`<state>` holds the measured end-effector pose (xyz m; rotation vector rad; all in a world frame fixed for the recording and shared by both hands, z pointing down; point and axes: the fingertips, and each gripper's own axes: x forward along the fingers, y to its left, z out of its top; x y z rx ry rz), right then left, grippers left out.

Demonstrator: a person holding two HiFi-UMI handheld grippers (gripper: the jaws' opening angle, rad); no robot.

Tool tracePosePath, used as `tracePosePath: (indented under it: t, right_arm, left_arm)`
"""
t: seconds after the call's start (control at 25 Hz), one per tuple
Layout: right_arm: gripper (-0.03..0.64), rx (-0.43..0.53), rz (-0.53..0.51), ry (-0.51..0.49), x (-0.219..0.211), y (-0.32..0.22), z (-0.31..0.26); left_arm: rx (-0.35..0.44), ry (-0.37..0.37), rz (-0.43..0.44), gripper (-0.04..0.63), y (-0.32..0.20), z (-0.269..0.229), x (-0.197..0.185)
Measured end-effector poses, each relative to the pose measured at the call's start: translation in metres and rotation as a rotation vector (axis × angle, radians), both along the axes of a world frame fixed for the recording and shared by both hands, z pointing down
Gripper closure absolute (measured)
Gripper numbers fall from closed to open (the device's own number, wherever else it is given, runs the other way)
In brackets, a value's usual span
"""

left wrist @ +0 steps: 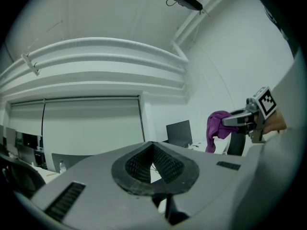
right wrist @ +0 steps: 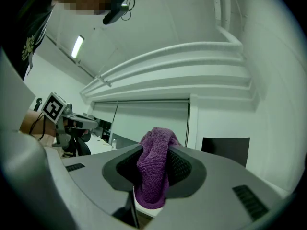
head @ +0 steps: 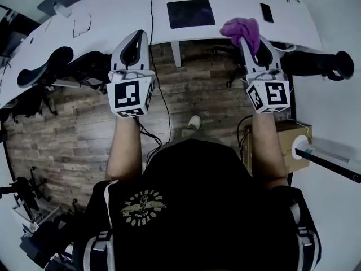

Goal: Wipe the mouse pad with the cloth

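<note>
Head view, cloth [head: 242, 28] pinched in right gripper [head: 246, 40]

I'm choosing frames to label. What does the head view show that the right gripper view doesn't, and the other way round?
Only the head view: the mouse pad on the desk, a phone and the wooden floor. Only the right gripper view: a ceiling light, a dark screen, and a close look at the right gripper's jaws shut on the cloth. Both: the purple cloth and the left gripper.
</note>
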<state>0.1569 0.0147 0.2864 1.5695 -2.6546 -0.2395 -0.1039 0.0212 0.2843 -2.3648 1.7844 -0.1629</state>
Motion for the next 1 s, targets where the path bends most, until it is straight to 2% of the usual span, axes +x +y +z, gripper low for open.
tracePosePath:
  t: [0.36,0.64,0.88,1.0]
  right_arm:
    - [0.505,-0.008,-0.061,-0.034,0.004,-0.033,0.013]
    - [0.505,-0.035,-0.087,-0.065,-0.006,-0.052,0.022]
    - [0.505,-0.051,-0.101,-0.071,-0.026,-0.069,0.033]
    - [0.505,-0.061,-0.104,-0.065,-0.039,-0.087,0.033]
  left_arm:
    - [0.003,-0.024,-0.054,0.594,-0.022,0.002,0.003]
    - [-0.035,-0.044,-0.092,0.594,-0.021,0.016,-0.016]
    - [-0.046,-0.061,-0.096,0.594,-0.040,0.023,-0.033]
    - [-0.040,-0.058,-0.067,0.593,-0.062,0.018,-0.033]
